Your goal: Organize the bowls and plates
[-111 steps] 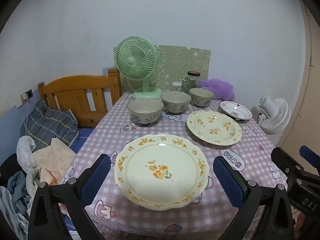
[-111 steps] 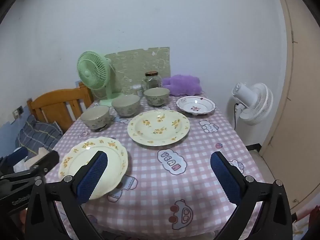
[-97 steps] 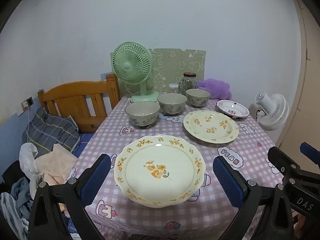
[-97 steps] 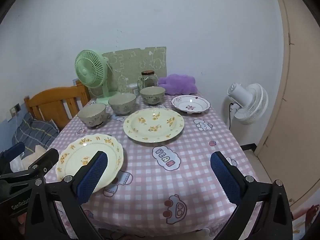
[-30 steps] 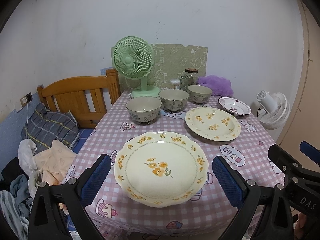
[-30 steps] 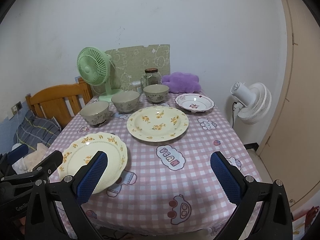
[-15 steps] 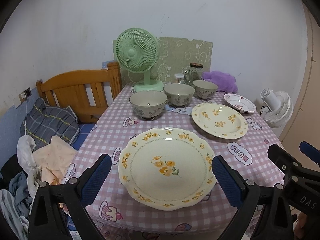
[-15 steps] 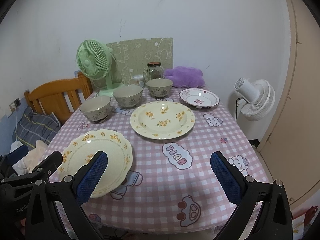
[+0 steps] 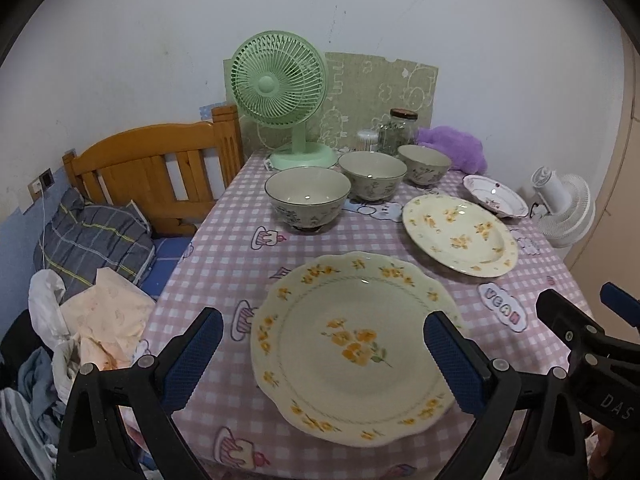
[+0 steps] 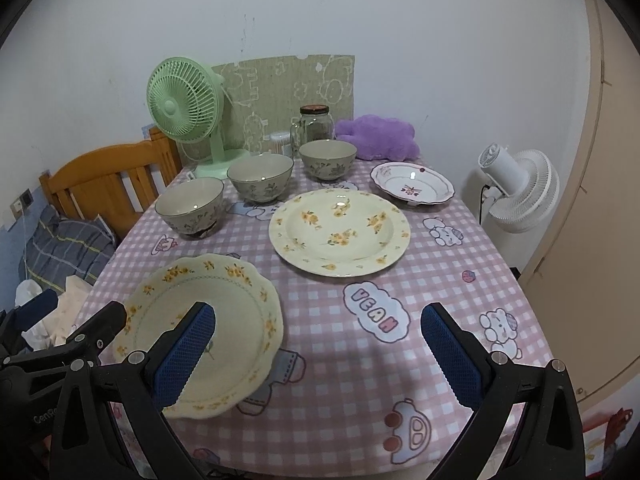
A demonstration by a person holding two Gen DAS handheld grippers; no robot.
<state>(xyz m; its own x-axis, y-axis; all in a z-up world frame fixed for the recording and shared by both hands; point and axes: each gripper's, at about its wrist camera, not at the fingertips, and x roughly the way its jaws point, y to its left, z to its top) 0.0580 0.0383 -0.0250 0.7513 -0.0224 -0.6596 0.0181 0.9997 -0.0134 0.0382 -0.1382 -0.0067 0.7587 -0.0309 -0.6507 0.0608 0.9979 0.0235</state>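
A large scalloped cream plate with yellow flowers (image 9: 354, 346) (image 10: 224, 308) lies near the table's front left edge. My left gripper (image 9: 324, 360) hovers open just before it, fingers wide on either side. A deeper yellow-flowered plate (image 9: 459, 234) (image 10: 339, 231) sits mid-table, and a small white plate with a red motif (image 9: 494, 201) (image 10: 412, 187) lies at the back right. Three grey-green bowls (image 9: 307, 197) (image 9: 372, 174) (image 9: 424, 164) stand in a diagonal row. My right gripper (image 10: 318, 354) is open over bare tablecloth at the front.
A pink checked tablecloth (image 10: 440, 272) covers the table. At the back stand a green desk fan (image 9: 280, 92), a glass jar (image 9: 396, 131) and a purple plush (image 9: 456, 148). A wooden bed frame (image 9: 160, 168) with clothes is at left, a white fan (image 10: 516, 188) at right.
Both grippers have moved slightly forward and nearer the table, so the plates and bowls look larger. Both stay open. No dish has moved.
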